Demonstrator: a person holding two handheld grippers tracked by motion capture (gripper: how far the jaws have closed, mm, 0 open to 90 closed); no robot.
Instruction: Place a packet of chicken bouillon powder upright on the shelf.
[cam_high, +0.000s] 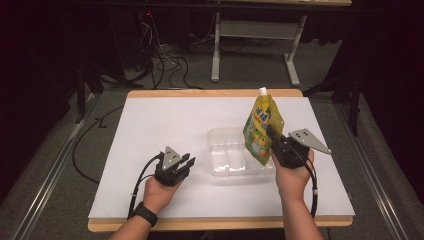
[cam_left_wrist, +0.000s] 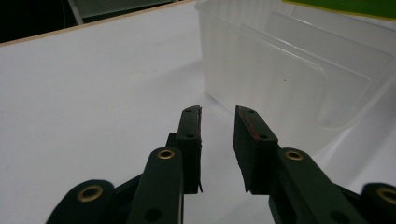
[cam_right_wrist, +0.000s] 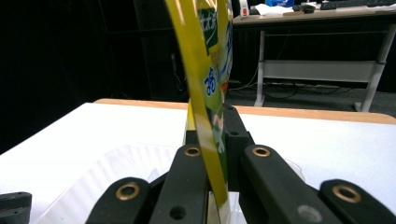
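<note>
A yellow-green drink pouch (cam_high: 261, 128) with a white spout hangs upright over the right end of a clear plastic container (cam_high: 231, 152). My right gripper (cam_high: 274, 138) is shut on the pouch's lower edge; in the right gripper view the pouch (cam_right_wrist: 210, 79) rises between the two jaws. My left gripper (cam_high: 188, 163) rests low on the white table surface, left of the container, jaws a little apart with nothing between them. In the left gripper view the container's wall (cam_left_wrist: 271, 70) stands just beyond the fingertips (cam_left_wrist: 190, 126).
A white sheet (cam_high: 165, 125) covers the wooden tabletop. Behind the table are a white desk frame (cam_high: 255, 35) and loose cables (cam_high: 165, 65) on the floor. Cables trail from both grippers toward the near edge.
</note>
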